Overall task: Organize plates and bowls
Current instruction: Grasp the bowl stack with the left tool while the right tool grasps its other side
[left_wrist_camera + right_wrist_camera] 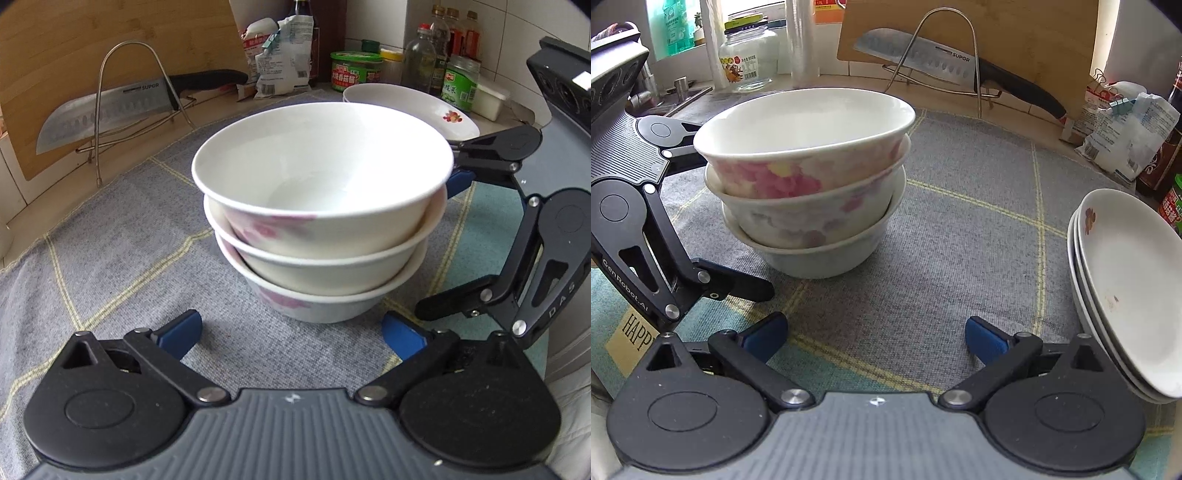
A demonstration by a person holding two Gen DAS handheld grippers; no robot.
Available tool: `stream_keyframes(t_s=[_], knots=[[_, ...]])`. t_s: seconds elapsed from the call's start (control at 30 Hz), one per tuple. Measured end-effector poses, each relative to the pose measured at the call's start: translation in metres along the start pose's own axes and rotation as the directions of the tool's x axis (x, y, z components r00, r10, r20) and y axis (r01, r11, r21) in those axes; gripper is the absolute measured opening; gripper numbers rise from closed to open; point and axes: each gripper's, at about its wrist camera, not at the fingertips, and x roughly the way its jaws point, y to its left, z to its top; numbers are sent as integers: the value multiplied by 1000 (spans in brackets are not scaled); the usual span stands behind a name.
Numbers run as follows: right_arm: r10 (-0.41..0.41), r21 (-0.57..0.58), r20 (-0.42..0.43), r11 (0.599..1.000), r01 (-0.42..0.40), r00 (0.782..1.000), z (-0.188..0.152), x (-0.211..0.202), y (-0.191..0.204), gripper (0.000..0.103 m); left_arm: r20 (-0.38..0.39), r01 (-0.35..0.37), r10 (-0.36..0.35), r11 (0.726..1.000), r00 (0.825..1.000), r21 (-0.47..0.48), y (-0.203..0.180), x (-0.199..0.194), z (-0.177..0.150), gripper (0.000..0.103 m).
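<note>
Presently we find three floral bowls (321,206) nested mid-worktop (110,258) to save space; left gripper (291,334) and right gripper (875,332) both wide, holding nothing.

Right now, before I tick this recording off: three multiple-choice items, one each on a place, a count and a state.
1. Where is the knife?
A. on a wire rack against the cutting board
B. inside the top bowl
C. on the plates

2. How many bowls are in the bowl stack?
A. two
B. three
C. five

3. How is the left gripper?
A. shut on a bowl
B. shut on a plate
C. open, holding nothing

Key: 1 A, the blade rests in the wire rack before the cutting board. 2 B, three nested rims show. 3 C, its fingers are spread apart, short of the stack.
</note>
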Motion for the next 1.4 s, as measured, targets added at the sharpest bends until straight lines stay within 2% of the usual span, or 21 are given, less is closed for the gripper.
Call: stream_keyframes(t_s=[0.17, 0.37, 0.63, 0.77, 1.13, 1.4], knots=[[-10, 14, -15, 1000, 10, 1000, 2, 0, 1, 103, 81, 4, -4, 1000, 997, 3, 1, -2, -9, 103], [-8, 16, -52, 1000, 9, 999, 9, 2, 1, 103, 109, -7, 7, 1000, 994, -3, 0, -3, -10, 103], [45, -63, -64, 997, -49, 997, 14, 7, -4, 103, 111, -18, 20, 1000, 994, -18, -1, -2, -10, 103], [79, -113, -65, 990, -86, 995, 15, 8, -7, 103, 72, -30, 32, 999, 997, -29, -2, -1, -4, 103], [162, -238, -87, 955, -179, 983, 34, 17, -13, 103, 12, 32, -33, 999, 999, 40, 5, 6, 8, 103], [220, -321, -93, 916, -239, 971, 40, 23, -16, 103, 16, 89, -91, 991, 996, 105, 10, 9, 10, 103]])
